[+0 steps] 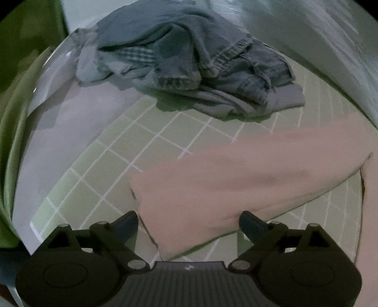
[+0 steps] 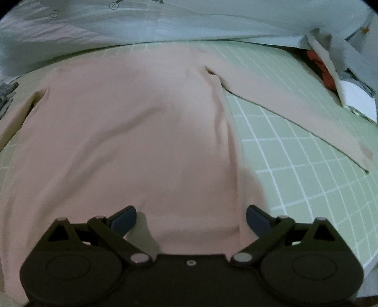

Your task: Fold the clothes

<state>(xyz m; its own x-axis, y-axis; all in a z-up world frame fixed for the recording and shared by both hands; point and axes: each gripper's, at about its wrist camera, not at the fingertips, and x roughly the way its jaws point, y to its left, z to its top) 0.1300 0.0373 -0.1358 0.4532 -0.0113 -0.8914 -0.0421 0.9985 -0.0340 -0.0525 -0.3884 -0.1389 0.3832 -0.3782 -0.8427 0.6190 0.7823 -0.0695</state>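
Left tongs (image 1: 188,220) spread wide, nothing gripped; tips poised over the end of a pink sleeve (image 1: 248,179), which runs in from the right across a green grid mat (image 1: 132,141). Whether the tips touch the cloth cannot be told. Sleeve end lying between the two fingers (image 1: 128,220) in the left wrist view, somewhat blurred.

Beyond the sleeve, well apart from it, a heap of clothes (image 1: 189,63) at the mat's far edge: denim with a stitched waistband on top, a grey piece beneath, a checked bit showing at the left. Pale sheet (image 1: 319,35) rising behind and to the right of the heap. White surface (image 1: 59,132) bordering the mat on the left.

Right tongs (image 2: 191,218) likewise released, jaws wide, empty. Below them a pink shirt (image 2: 122,132) spread flat on the same mat (image 2: 295,146), body lengthwise away from the camera, hem nearest the tongs, shoulders far. Shirt hem between the fingers in this view; contact cannot be told. One sleeve (image 2: 295,106) stretched out diagonally to the right over the grid, the other partly visible at the left edge. Patterned bedding (image 2: 165,21) bunched along the far side, with a red-and-white item (image 2: 323,68) tucked in at the upper right.
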